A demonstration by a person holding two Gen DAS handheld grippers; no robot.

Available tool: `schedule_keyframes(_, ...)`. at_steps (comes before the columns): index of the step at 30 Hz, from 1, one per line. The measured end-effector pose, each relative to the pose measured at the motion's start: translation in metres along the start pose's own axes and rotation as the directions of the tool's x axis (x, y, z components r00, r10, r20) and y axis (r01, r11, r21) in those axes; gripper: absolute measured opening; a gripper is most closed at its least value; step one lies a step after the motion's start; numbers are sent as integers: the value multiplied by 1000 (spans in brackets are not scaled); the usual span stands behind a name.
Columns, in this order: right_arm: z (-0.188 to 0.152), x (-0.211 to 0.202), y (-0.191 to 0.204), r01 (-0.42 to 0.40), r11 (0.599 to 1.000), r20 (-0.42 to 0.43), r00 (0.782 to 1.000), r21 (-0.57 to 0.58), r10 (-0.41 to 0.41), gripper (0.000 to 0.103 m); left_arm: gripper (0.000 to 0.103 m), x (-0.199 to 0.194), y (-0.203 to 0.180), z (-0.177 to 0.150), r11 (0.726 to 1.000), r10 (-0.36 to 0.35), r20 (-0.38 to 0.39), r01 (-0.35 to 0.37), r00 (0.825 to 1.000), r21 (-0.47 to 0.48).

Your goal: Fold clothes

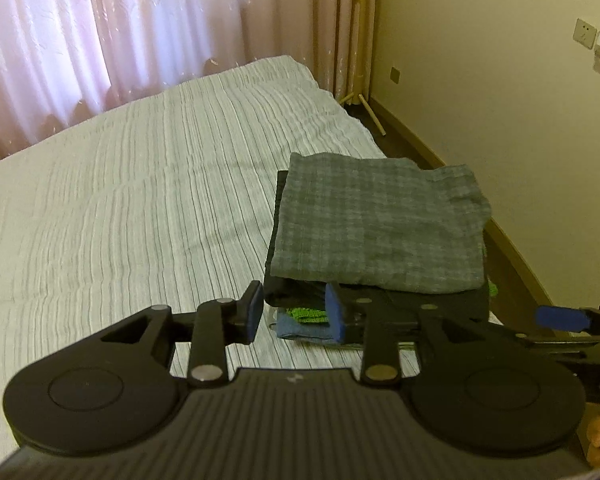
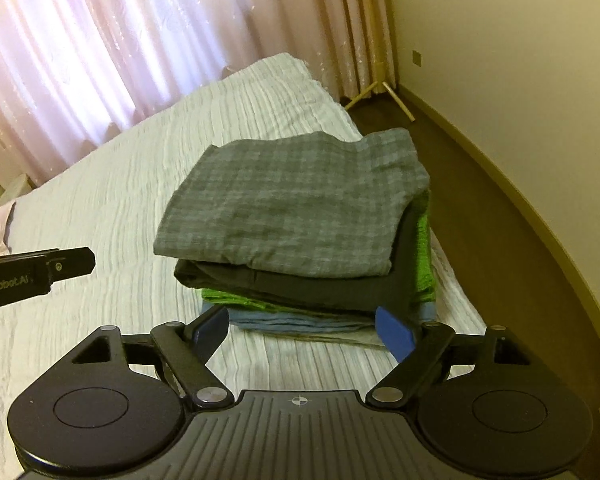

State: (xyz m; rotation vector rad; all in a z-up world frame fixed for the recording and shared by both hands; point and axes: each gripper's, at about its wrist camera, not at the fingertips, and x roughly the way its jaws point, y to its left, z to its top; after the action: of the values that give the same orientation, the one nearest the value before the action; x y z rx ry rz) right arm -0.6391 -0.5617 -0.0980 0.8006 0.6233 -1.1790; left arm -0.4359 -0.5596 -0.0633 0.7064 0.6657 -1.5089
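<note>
On bed (image 2: 120, 208), flat clothes stack (image 2: 292, 208).

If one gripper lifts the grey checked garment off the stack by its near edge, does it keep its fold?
Probably not. The grey checked garment looks like thin, soft cloth, and its far corner already droops over the stack, so it would likely sag and unfold. It looks light. It only rests on the dark garment, which might drag along.

Pretty sure we're looking at a bedroom in someone's home. There's a bed (image 1: 140, 200) with a striped, crinkly cover, pink curtains (image 1: 100, 32) glowing with daylight behind it, a wooden coat stand (image 1: 356, 40) in the corner, plain cream walls with a wall socket (image 1: 584, 34), and dark wood flooring (image 2: 480, 208).
</note>
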Motion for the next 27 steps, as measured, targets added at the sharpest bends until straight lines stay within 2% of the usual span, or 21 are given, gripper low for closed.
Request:
schedule_keyframes(1, -1, -4, 2, 8, 1000, 2, 1000, 1, -8, 93, 33, -7, -1, -1, 1000, -3, 4, 3, 1000, -1)
schedule_keyframes(3, -5, -15, 5, 29, 1000, 20, 999, 2, -29, 97, 35, -19, -2, -3, 1000, -6, 14, 6, 1000, 0)
schedule_keyframes(10, -16, -43, 10, 52, 998, 36, 998, 21, -53, 98, 41, -52, -7, -13, 1000, -6, 35, 5, 999, 11)
schedule_keyframes(12, -20, -49, 11, 64, 997, 39, 997, 32, -65, 103, 41, -60, -9, -15, 1000, -5, 38, 4, 999, 17)
schedule_keyframes(27, -42, -85, 17, 94, 994, 50, 994, 53, -97, 103, 47, -95, -20, -36, 998, -2, 44, 0, 999, 56)
